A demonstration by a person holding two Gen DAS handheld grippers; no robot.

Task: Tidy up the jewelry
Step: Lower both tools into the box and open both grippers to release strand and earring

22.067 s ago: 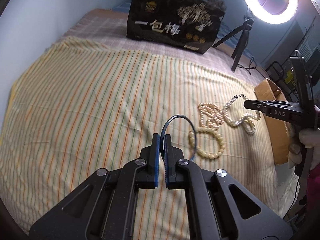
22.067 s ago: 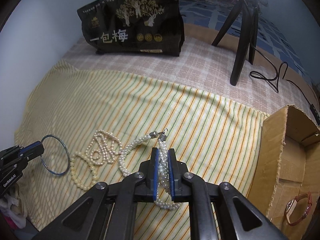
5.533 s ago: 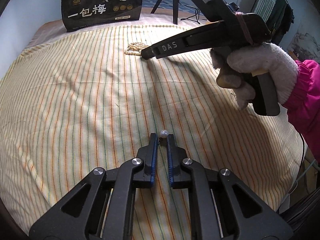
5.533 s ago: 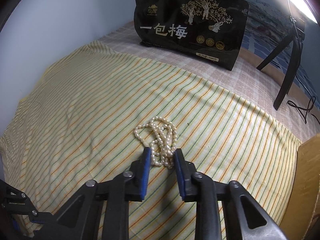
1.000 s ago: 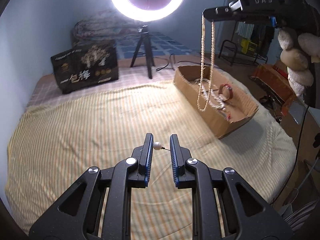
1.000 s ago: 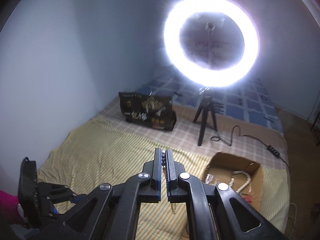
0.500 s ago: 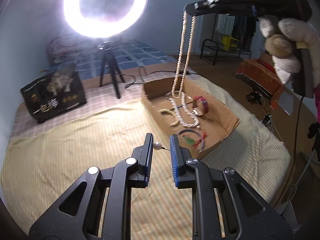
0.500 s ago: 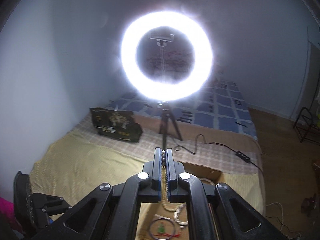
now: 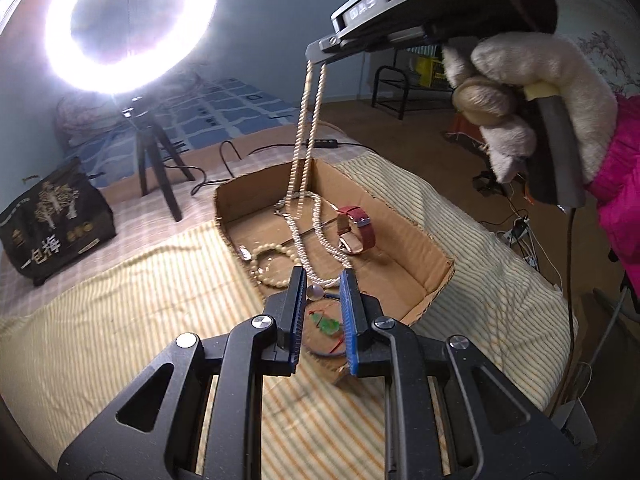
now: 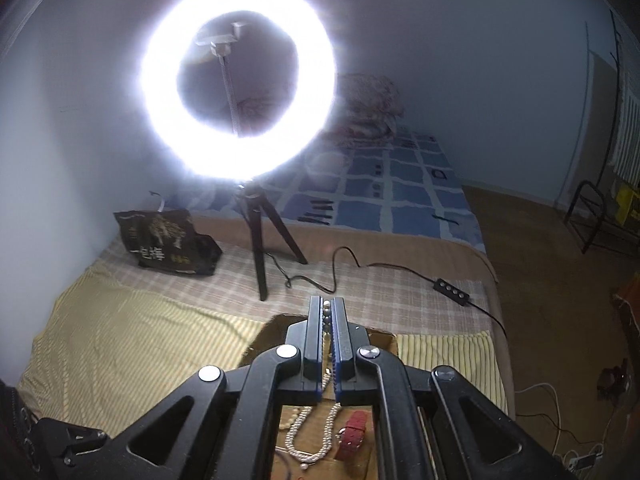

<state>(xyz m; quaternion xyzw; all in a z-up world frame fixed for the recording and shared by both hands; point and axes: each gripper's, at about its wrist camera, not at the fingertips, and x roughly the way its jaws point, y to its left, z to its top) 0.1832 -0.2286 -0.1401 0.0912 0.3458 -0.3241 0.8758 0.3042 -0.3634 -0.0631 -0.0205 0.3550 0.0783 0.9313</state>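
Note:
My right gripper (image 9: 316, 50) is shut on a long pearl necklace (image 9: 306, 128) and holds it high; the strand hangs down into the cardboard box (image 9: 432, 248), its lower end on the box floor. In the right wrist view the gripper (image 10: 327, 312) pinches the beads (image 10: 327, 322). My left gripper (image 9: 322, 280) hovers over the box's near end, jaws slightly apart, with a small pearl earring (image 9: 315, 291) against the left finger. The box holds a red-strap watch (image 9: 356, 234), a bead bracelet (image 9: 272, 264), a blue bangle and a green pendant (image 9: 328, 324).
The box lies on a striped yellow cloth (image 9: 120, 300) on a bed. A ring light (image 9: 128, 20) on a tripod (image 9: 156, 160) and a black bag (image 9: 52, 224) stand at the back. A cable and switch (image 10: 452, 290) lie behind the box.
My left gripper has moved forward to the box's near end, over the pendant. My right gripper has come lower and nearer, and more of the necklace rests in the box.

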